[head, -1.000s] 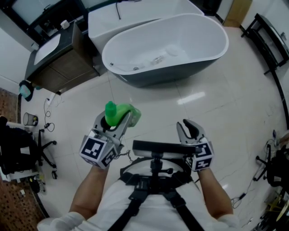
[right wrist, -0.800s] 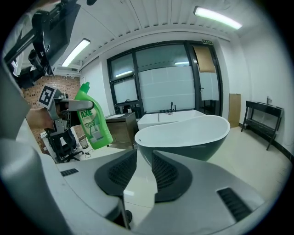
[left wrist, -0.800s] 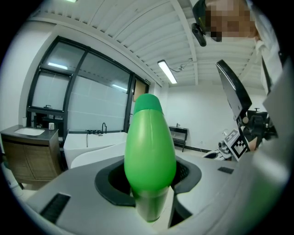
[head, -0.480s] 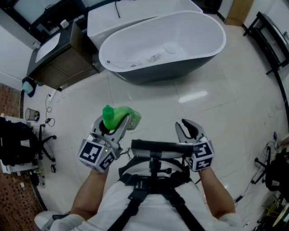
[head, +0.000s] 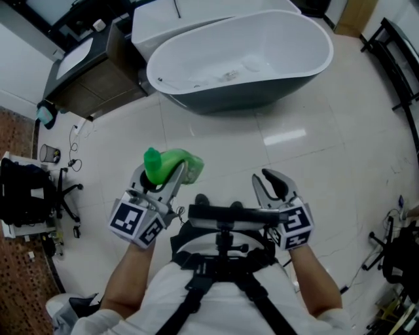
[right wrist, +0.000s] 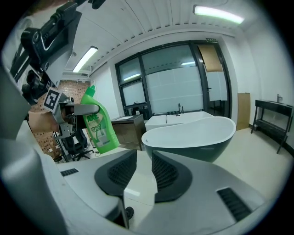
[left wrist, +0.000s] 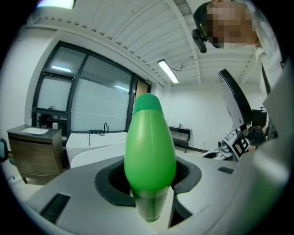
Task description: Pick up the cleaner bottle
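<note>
claws number two: left claw (head: 162, 175) clenched on one green cleaner bottle (head: 178, 161), right claw (head: 273, 183) released, empty

Landmark: freestanding bathtub (head: 262, 105), white inside, dark grey outside, standing on glossy pale floor tiles (head: 327, 170).
- Left of tub: wood-fronted vanity cabinet (head: 98, 85) with a white basin top, close beside the tub's end.
- Behind tub: dark faucet (right wrist: 178, 109) and glazed wall (right wrist: 174, 87) in black frames.
- Right of tub, well apart: black metal rack (head: 402, 72).
- Far left of tub, past the vanity: loose cables (head: 73, 134) on the floor, a small wire bin (head: 46, 154), a black office chair (head: 26, 196).
- Ceiling light strip (right wrist: 218, 13) lit above the tub.
</note>
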